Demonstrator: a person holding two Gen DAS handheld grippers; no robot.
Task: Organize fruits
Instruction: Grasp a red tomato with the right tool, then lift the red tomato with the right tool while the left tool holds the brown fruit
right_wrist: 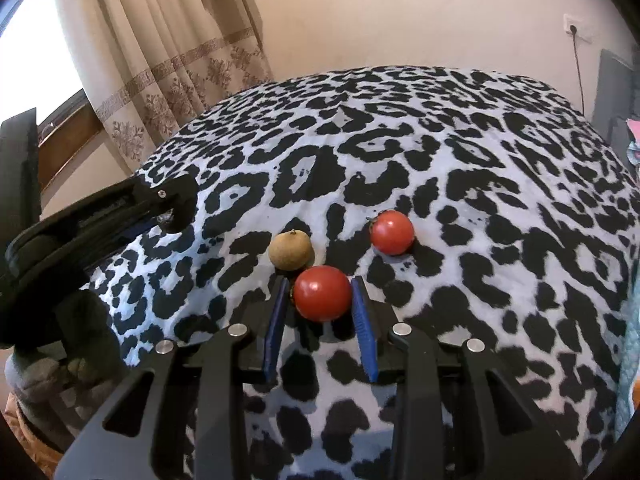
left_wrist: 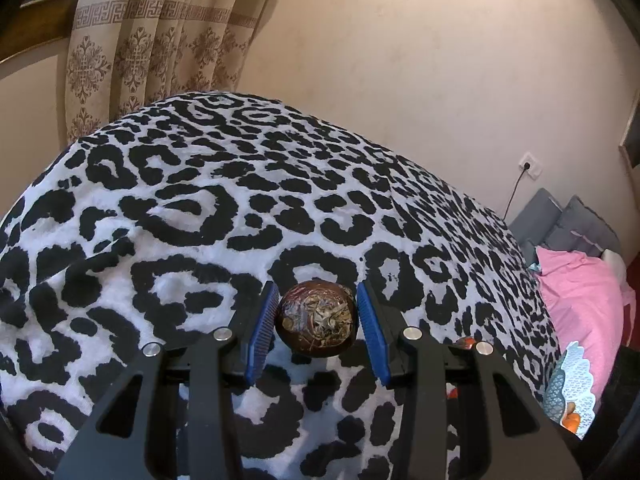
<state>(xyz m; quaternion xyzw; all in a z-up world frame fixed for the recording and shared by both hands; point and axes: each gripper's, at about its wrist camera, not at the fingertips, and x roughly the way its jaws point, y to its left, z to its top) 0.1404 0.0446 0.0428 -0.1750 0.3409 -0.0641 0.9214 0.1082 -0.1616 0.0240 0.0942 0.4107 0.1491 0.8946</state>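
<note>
Two fruits in hand over a spotted blanket.

Left wrist view: my left gripper (left_wrist: 316,322), lower centre of the frame, is clamped on one dark brown round fruit (left_wrist: 315,319), a blue pad pressed to each side of it. Behind it a black-and-white spotted blanket (left_wrist: 224,208) fills the middle; patterned curtain (left_wrist: 156,48) at upper left; pink cloth (left_wrist: 580,292) at right edge. Right wrist view: my right gripper (right_wrist: 322,300), lower centre, is clenched on one red tomato (right_wrist: 323,293), which sits between the blue pads. A small tan fruit (right_wrist: 290,250) lies on the blanket just above and left of it; a second tomato (right_wrist: 392,232) lies on the blanket to the upper right, apart from the others. My left gripper's black frame (right_wrist: 100,220) shows at left edge.
</note>
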